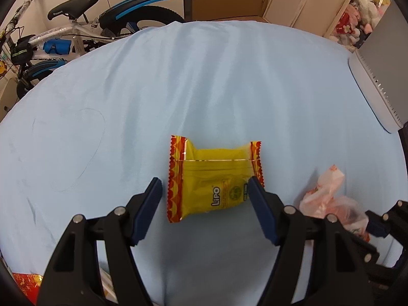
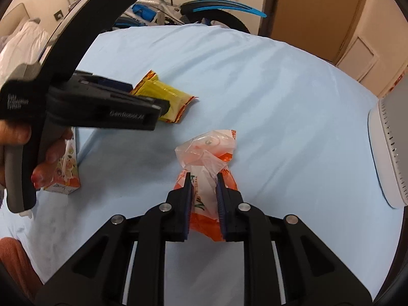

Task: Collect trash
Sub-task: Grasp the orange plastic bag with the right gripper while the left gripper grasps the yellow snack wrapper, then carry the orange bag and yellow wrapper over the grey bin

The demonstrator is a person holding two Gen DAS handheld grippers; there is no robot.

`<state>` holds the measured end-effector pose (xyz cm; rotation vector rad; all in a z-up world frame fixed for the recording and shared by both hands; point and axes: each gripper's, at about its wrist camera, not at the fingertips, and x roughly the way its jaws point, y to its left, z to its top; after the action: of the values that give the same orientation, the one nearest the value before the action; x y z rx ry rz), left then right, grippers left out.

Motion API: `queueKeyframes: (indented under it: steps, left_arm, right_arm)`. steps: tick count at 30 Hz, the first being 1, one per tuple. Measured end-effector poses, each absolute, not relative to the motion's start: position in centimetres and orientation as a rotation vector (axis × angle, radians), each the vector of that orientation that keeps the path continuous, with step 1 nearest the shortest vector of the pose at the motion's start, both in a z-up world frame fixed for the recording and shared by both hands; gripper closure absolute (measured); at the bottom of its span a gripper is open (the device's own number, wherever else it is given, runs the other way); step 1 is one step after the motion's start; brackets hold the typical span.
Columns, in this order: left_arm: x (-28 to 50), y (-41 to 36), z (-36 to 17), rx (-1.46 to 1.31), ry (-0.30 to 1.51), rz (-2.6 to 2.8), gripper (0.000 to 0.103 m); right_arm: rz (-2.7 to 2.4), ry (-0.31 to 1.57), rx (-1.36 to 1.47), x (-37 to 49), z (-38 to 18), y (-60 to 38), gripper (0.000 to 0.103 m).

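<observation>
On the left, keep the left gripper (image 1: 205, 187) spread wide around the yellow wrapper (image 1: 214, 181) lying flat on the blue sheet (image 1: 102, 102), press low, then squeeze at the middle. On the right, keep the right gripper (image 2: 204, 185) clamped on the orange-and-clear wrapper (image 2: 207, 168) and lift straight up.

Yellow snack wrapper (image 1: 213, 181): flat on the light-blue sheet, red/orange zigzag-crimped ends at L & R, "Lipo" print reading upside-down, lying between the tips of the left gripper (image 1: 205, 186), fingers spread wide either side, not clearly touching it. Looks sealed, slightly puffy.

Orange/white plastic bag (image 2: 205, 178): crumpled, semi-clear top twisted up, orange printed lower part pinched between the closed-in fingers of the right gripper (image 2: 204, 178). Sits to the R of the wrapper, near but apart.
</observation>
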<state>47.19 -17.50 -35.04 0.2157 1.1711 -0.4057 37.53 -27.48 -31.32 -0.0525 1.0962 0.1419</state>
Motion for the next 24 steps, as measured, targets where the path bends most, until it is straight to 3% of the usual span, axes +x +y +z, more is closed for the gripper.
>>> queueKeyframes:
  steps: [8, 10, 11, 13, 24]
  left_arm:
    - [47.3, -18.9, -36.3, 0.265, 1.175, -0.421, 0.034]
    - [47.2, -19.1, -36.4, 0.265, 1.173, -0.433, 0.049]
    - [47.1, -19.3, -36.4, 0.265, 1.171, -0.436, 0.05]
    - [47.0, -19.5, -36.2, 0.271, 1.166, -0.445, 0.075]
    - [44.8, -19.4, -32.8, 0.221, 1.159, -0.476, 0.081]
  right_arm:
    - [0.109, 1.065, -0.036, 38.8, -30.4, -29.0, 0.087]
    - [0.105, 1.057, -0.03, 39.3, -30.1, -29.2, 0.087]
    - [0.103, 1.054, -0.026, 39.5, -30.1, -29.4, 0.087]
    - [0.099, 1.05, -0.016, 39.8, -29.9, -29.6, 0.087]
    - [0.096, 1.038, 0.01, 39.0, -27.1, -30.5, 0.087]
